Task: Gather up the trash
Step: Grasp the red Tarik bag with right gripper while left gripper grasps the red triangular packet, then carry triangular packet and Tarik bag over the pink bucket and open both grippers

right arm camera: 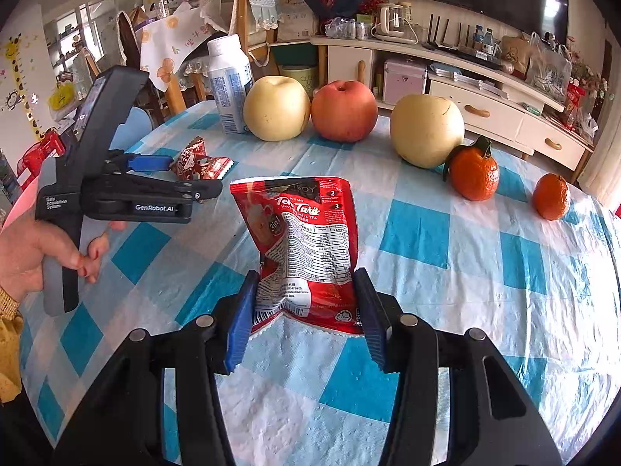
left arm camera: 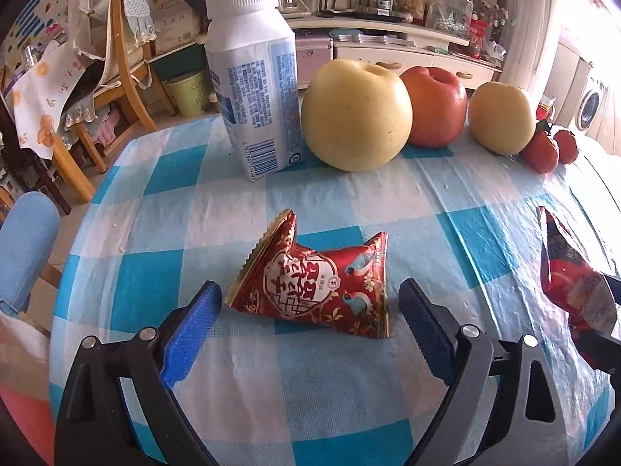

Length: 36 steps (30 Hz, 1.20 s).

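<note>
The right gripper (right arm camera: 306, 303) is clenched on a red tea packet (right arm camera: 306, 240), standing at the near middle of the checked table (right arm camera: 485, 291). Left gripper (left arm camera: 310, 303) is spread wide around a red snack wrapper (left arm camera: 318, 291), lying left of it, pads not touching

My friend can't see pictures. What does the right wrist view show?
The right gripper squeezes a red milk tea packet over a blue checked tablecloth. Behind it sit fruit and a white bottle.

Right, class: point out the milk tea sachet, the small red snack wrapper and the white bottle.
milk tea sachet (right arm camera: 306, 240): right wrist view, printed middle.
small red snack wrapper (left arm camera: 322, 287): left wrist view, round emblem.
white bottle (left arm camera: 254, 89): left wrist view, label side.
</note>
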{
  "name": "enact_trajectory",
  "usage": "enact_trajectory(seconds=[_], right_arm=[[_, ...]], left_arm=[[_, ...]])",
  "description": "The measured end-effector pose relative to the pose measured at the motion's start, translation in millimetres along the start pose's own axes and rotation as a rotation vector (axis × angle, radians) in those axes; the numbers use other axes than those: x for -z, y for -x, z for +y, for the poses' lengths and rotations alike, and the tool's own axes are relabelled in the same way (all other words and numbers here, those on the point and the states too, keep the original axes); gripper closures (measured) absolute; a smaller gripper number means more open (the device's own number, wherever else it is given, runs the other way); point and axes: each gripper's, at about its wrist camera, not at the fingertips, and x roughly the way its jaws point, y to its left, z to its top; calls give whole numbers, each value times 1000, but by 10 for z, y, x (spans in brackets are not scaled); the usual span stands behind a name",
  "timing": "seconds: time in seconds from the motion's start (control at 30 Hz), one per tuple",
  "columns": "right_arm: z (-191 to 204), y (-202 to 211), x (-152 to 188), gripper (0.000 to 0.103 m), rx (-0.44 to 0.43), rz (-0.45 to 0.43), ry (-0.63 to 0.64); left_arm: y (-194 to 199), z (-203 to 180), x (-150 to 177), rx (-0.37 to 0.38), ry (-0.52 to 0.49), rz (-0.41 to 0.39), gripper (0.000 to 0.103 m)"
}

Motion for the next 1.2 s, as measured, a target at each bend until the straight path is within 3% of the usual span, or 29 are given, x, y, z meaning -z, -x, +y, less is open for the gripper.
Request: enact_trajectory(seconds=[0.13,0.4,0.83,1.1,1.2], right_arm=[[7,-3,3,52,-3,3,4],[36,-7,7,52,-9,6,12],[121,2,32,52,-34,1,31],[256,27,91,52,-44,-3,57],[298,23,114,52,-56,4,55]], left_arm=[[9,-3,-16,24,14,-12,29],[96,-86,32,20,40,-19,47],[595,-110,570,26,73,-44,49],[1026,-14,924,-16,106,-62,49],[1168,36,1012,-65,99,-66,49]])
